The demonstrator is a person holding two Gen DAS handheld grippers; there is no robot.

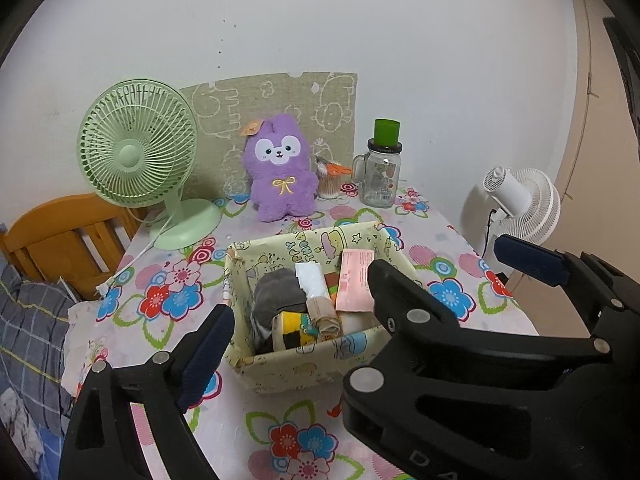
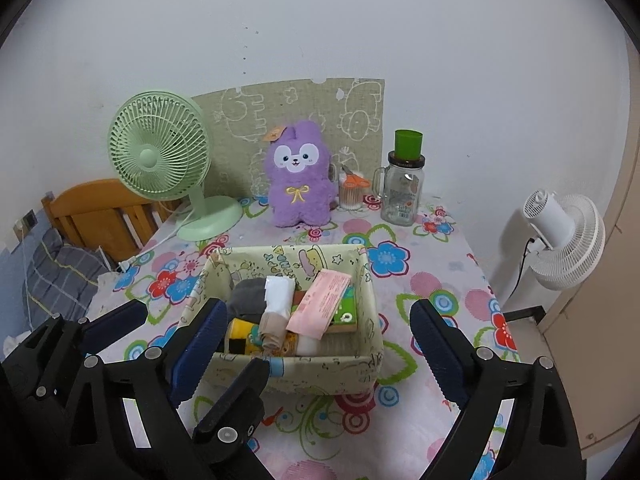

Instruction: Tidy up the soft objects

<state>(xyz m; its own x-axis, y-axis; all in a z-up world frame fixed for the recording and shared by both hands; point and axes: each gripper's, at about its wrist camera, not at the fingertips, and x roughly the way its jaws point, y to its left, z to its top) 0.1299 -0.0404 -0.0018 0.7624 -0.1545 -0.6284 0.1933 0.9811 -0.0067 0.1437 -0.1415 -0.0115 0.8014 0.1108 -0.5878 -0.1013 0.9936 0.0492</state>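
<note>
A pale yellow cartoon-print box stands mid-table. It holds rolled socks: grey, white, beige, yellow-black, beside a pink packet. A purple plush bunny sits upright at the back. My left gripper is open and empty, its fingers level with the box's near corners. My right gripper is open and empty, fingers either side of the box's front. The left gripper's fingers also show in the right wrist view.
A green desk fan stands back left, its cord trailing off the table's left edge. A glass mug jar with a green cup on top and a cotton-swab holder with orange scissors stand back right. A white fan stands beyond the right edge; a wooden bed frame is left.
</note>
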